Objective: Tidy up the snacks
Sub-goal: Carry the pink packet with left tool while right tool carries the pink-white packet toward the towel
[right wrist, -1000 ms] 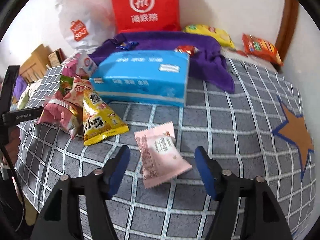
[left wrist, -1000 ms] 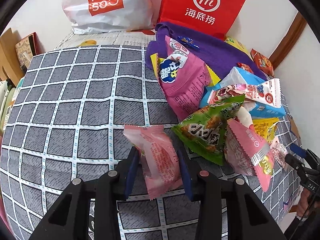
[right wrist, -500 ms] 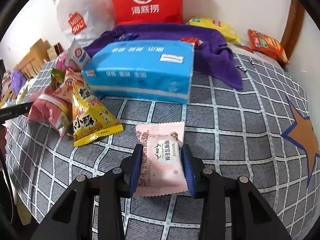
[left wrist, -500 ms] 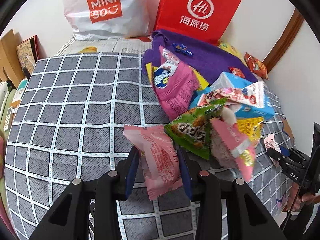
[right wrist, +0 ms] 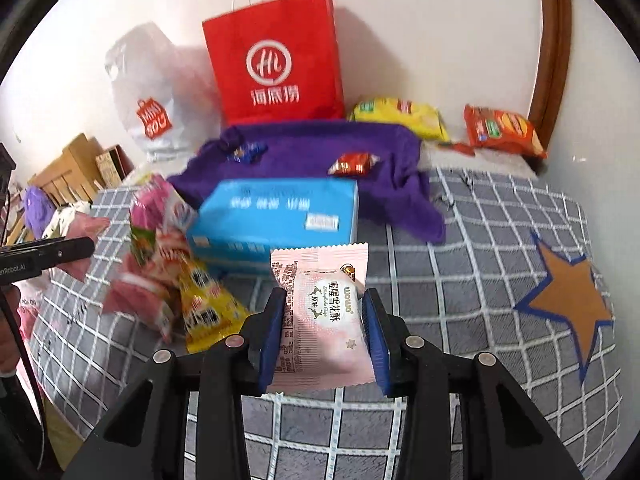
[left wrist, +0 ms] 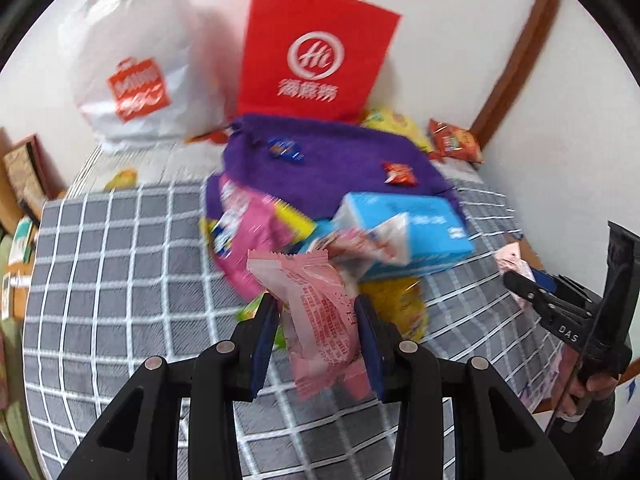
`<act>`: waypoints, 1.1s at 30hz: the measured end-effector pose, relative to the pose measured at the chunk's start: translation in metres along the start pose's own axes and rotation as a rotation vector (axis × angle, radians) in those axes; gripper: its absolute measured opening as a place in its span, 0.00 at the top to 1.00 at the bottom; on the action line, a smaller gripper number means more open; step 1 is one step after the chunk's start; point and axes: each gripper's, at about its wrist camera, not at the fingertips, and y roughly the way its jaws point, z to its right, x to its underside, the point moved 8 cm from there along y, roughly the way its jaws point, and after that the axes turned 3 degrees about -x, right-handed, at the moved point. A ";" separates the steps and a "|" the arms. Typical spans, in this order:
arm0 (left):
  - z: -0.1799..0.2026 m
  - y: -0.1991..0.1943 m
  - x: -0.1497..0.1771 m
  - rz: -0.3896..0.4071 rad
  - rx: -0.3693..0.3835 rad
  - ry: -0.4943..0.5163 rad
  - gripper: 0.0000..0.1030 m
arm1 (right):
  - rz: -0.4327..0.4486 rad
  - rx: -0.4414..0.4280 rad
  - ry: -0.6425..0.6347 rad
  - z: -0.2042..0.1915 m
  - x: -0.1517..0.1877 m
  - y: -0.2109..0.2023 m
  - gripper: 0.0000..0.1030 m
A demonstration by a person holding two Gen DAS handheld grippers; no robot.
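At left, left gripper (left wrist: 316, 320): fingers (left wrist: 264, 332) clamped on a pink snack packet (left wrist: 320, 316), held clear of the checked bedcover (left wrist: 120, 264).
Left packet, handling: judged light, soft and crinkly; the film is probably slippery and the contents may crush; best held across the filled middle, not the crimped ends.
Left hand pose: gripper angled downward toward the bed, the packet hanging tilted between the pads.
Middle: snack pile (right wrist: 168, 280) lies against a blue tissue box (right wrist: 280, 216); purple cloth (right wrist: 320, 152) and red bag (right wrist: 276, 56) lie behind.
At right, right gripper (right wrist: 324, 328): fingers (right wrist: 376, 336) closed on a second pink packet (right wrist: 324, 320), gripped at mid-body, label up.
Right hand pose: angled downward, packet upright, off the bedcover.
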 end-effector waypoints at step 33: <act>0.018 0.023 -0.163 0.111 0.003 0.045 0.64 | 0.154 0.060 0.030 0.028 -0.183 0.034 0.63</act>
